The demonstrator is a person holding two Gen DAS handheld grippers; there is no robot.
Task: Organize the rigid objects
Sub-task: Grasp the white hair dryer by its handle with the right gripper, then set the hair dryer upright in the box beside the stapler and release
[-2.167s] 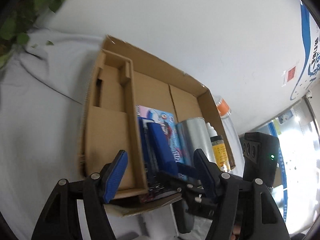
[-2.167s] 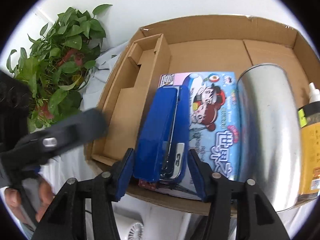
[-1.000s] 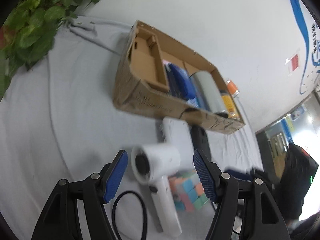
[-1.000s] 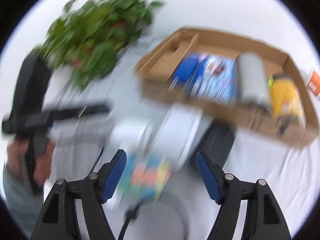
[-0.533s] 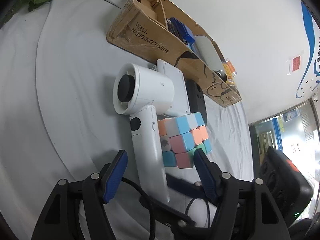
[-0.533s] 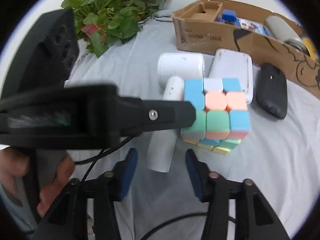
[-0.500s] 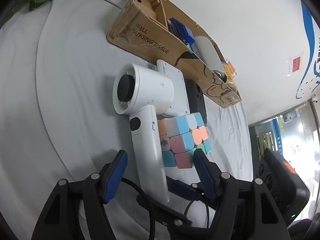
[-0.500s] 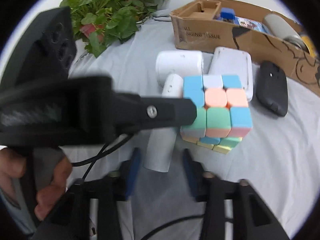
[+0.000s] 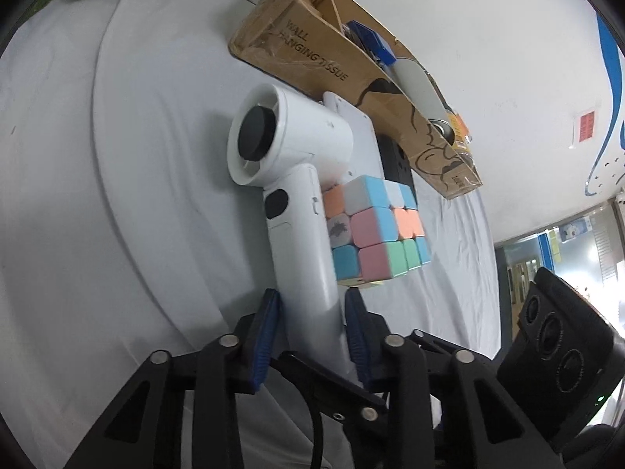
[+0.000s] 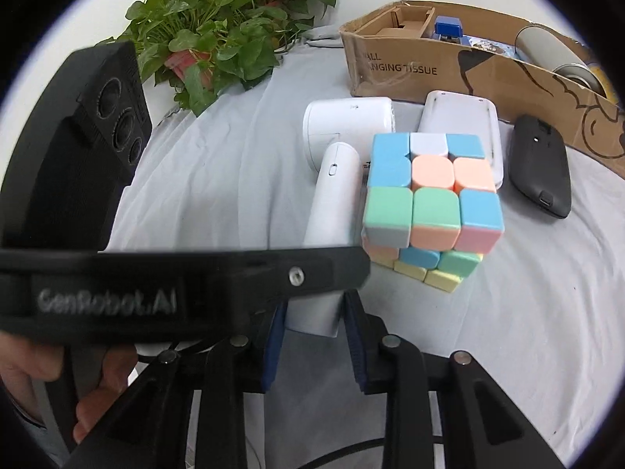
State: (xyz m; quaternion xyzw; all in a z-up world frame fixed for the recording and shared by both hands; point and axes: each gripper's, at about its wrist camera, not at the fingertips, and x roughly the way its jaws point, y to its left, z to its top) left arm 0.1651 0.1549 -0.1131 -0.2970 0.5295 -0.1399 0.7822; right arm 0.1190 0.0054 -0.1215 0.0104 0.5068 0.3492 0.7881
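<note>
A white hair dryer [image 9: 289, 144] lies on the grey cloth with its handle pointing toward both cameras. My left gripper [image 9: 312, 305] is closing, and its blue pads sit against the sides of the handle's lower part. My right gripper [image 10: 314, 320] is also closing on the handle's very end, pads at its sides. In the right wrist view the hair dryer [image 10: 347, 133] is partly hidden by the left gripper's black finger, which crosses in front. A pastel puzzle cube [image 9: 375, 234] [image 10: 429, 199] rests against the handle's right side.
A cardboard box [image 10: 410, 66] [image 9: 312, 54] behind holds a blue stapler [image 10: 447, 25] and a silver can [image 10: 547, 49]. A white flat device [image 10: 457, 117] and a black mouse [image 10: 541, 168] lie in front of it. A potted plant [image 10: 218, 27] stands far left.
Both grippers left the box and came down to the hair dryer. Their jaws, wide a second ago, have narrowed around its handle.
</note>
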